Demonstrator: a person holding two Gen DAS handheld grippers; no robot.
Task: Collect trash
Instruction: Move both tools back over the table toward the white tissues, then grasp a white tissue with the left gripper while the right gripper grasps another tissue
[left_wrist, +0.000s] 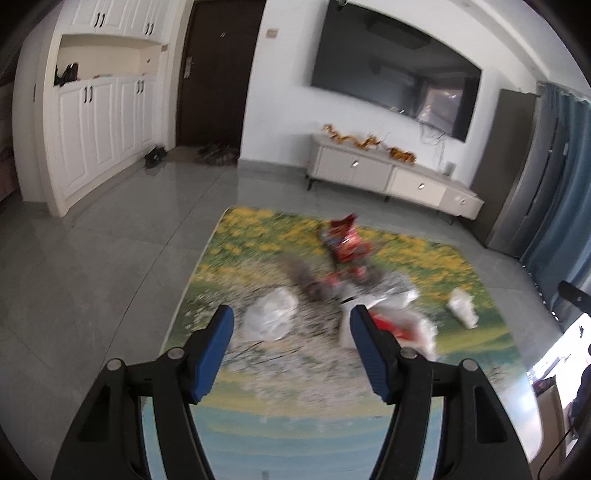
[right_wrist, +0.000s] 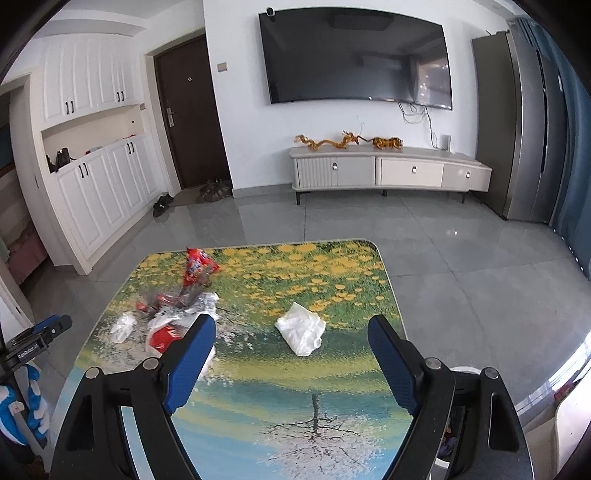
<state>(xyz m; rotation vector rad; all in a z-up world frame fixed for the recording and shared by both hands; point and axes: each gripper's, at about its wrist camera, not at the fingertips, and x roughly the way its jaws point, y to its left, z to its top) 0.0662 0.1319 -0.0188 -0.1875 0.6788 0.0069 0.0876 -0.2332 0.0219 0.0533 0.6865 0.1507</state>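
Observation:
Trash lies on a table with a printed flower scene (right_wrist: 332, 269). In the right wrist view a crumpled white tissue (right_wrist: 301, 328) lies ahead of my open, empty right gripper (right_wrist: 291, 336). To its left sit a red snack bag (right_wrist: 197, 266), red and silver wrappers (right_wrist: 173, 301), a red-and-white bag (right_wrist: 162, 334) and a small white wad (right_wrist: 123, 326). In the blurred left wrist view my left gripper (left_wrist: 291, 325) is open and empty above a white wad (left_wrist: 269, 314); the red-and-white bag (left_wrist: 402, 326) sits by its right finger, the snack bag (left_wrist: 345, 240) farther off, and another tissue (left_wrist: 463, 306) at right.
Grey tiled floor (right_wrist: 443, 251) surrounds the table. A TV cabinet (right_wrist: 388, 171) stands under a wall TV (right_wrist: 354, 57), with a fridge (right_wrist: 517, 125) at right and white cupboards (right_wrist: 92, 177) at left. A white bin rim (right_wrist: 465, 369) shows by the table's right edge.

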